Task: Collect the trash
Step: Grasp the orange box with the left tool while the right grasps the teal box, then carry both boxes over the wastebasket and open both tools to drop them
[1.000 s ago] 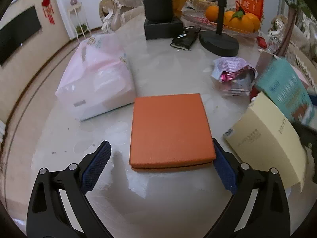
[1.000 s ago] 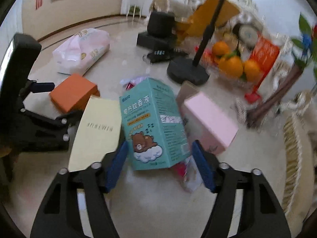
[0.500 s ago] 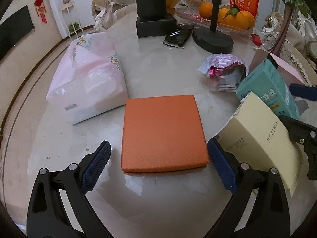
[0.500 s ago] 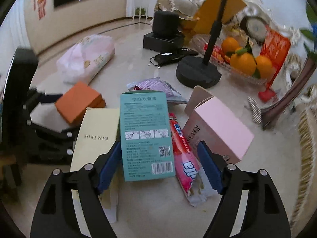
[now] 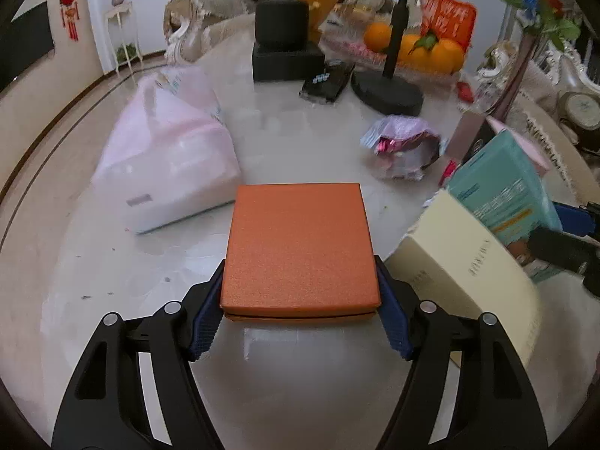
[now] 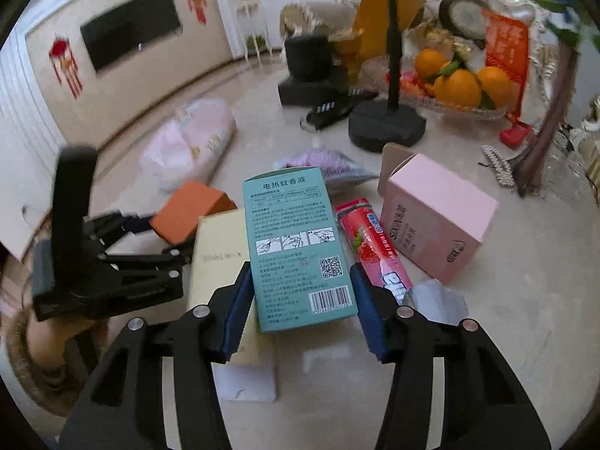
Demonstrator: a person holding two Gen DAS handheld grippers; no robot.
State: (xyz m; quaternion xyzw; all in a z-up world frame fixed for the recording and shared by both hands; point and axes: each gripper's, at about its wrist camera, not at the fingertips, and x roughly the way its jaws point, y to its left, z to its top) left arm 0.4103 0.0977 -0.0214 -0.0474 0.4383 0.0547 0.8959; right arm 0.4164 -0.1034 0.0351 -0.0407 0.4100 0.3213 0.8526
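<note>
On the marble counter (image 5: 318, 157), the left tool (image 5: 300, 307) has just closed, pinching the orange box (image 5: 300, 247). Beside it, the right tool (image 6: 302, 300) has just narrowed onto the teal carton (image 6: 296, 247); both pieces look ready to lift

I'm reading "电热蚊香液" heading the teal box (image 6: 296, 247), a QR code and barcode printing lower on it, other lettering blurring.

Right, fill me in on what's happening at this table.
A person is clearing trash with two handheld grippers. The left gripper has just closed on the orange box. The right gripper has just closed around the teal box, beside the cream box and pink box.
</note>
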